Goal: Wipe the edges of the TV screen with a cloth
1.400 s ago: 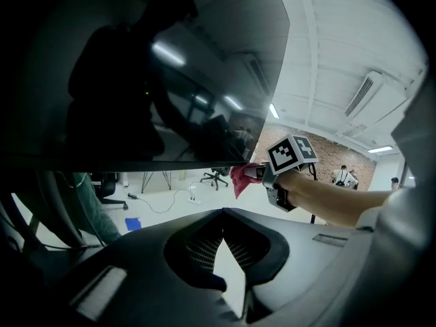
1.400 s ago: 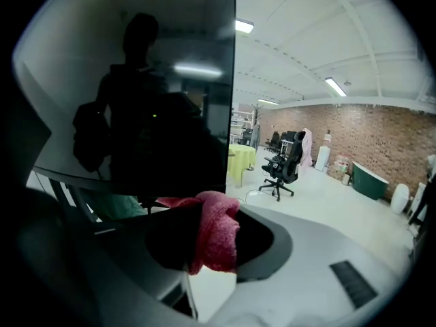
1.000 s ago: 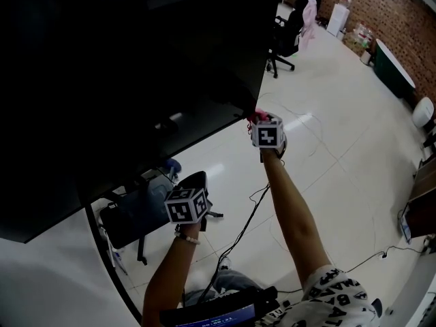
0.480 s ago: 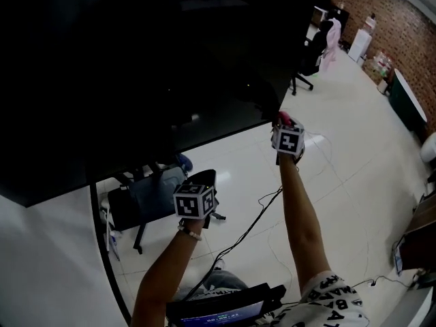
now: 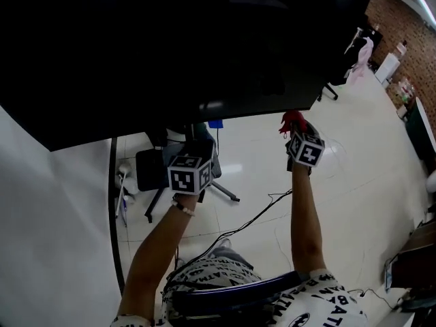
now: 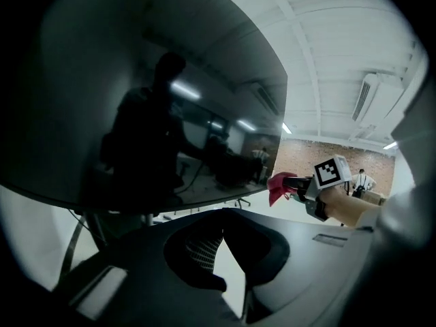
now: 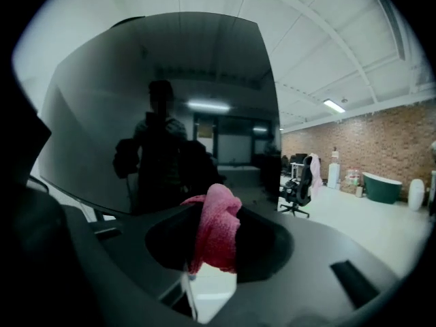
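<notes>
Just under the lower edge of the TV screen point(image 5: 170, 39), toward its right corner, the right tool point(image 5: 298, 129) is clamped on a bunched red cloth point(image 5: 289, 120). Whether the cloth touches the bezel I cannot tell. That edge runs left to right overhead, so the wipe likely travels along it with the cloth pressed upward. The left tool point(image 5: 196, 154) hangs lower and further left, jaws together on nothing, well apart from the cloth; the right is nearer. The screen is dark and glossy, mirroring the person. Beyond lie a pale shiny floor point(image 5: 259, 155), a loose cable point(image 5: 252, 216), an office chair point(image 7: 300, 186) and a brick wall point(image 7: 354, 145).
</notes>
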A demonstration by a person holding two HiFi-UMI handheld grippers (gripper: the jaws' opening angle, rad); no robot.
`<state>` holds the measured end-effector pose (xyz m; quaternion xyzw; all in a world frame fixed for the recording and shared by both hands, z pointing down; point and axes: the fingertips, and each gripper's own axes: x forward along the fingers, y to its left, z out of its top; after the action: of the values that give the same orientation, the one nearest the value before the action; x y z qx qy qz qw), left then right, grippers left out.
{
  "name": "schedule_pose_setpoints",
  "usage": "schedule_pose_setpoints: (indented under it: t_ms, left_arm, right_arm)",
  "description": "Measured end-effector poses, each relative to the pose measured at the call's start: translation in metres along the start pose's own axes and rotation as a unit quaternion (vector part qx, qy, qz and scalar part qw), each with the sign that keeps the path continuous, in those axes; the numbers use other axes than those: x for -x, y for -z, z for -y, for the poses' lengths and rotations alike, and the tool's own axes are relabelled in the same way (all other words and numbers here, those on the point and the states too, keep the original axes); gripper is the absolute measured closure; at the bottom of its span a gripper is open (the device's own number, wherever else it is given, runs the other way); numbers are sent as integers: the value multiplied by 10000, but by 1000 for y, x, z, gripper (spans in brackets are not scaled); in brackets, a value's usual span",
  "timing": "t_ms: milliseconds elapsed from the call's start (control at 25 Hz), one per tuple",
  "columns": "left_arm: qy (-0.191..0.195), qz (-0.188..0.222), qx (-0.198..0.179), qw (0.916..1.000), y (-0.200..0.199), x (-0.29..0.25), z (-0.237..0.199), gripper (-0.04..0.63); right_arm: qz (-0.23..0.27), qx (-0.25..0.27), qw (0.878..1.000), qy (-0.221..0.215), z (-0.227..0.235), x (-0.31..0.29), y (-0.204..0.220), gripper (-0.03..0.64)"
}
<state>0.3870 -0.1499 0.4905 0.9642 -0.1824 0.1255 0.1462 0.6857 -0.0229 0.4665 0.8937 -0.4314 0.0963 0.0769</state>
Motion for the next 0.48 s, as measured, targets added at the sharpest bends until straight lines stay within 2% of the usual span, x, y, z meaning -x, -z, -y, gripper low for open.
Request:
schedule_pose_setpoints:
  t_ms: [200,320,480]
  left_arm:
    - [-545,87,-14,9985,11,69,-56,609]
    - [-780,168,92,9968,16,94,-90,609]
    - [-1056,247,95,9941,20,132,-112,609]
  right_arm:
    - [211,-255,9939,-1048,-112,53,4,486]
    - [237,-396,9881,-1465,-167,69,4,486]
    - [88,-361,9786,-2026,-232,93,13,486]
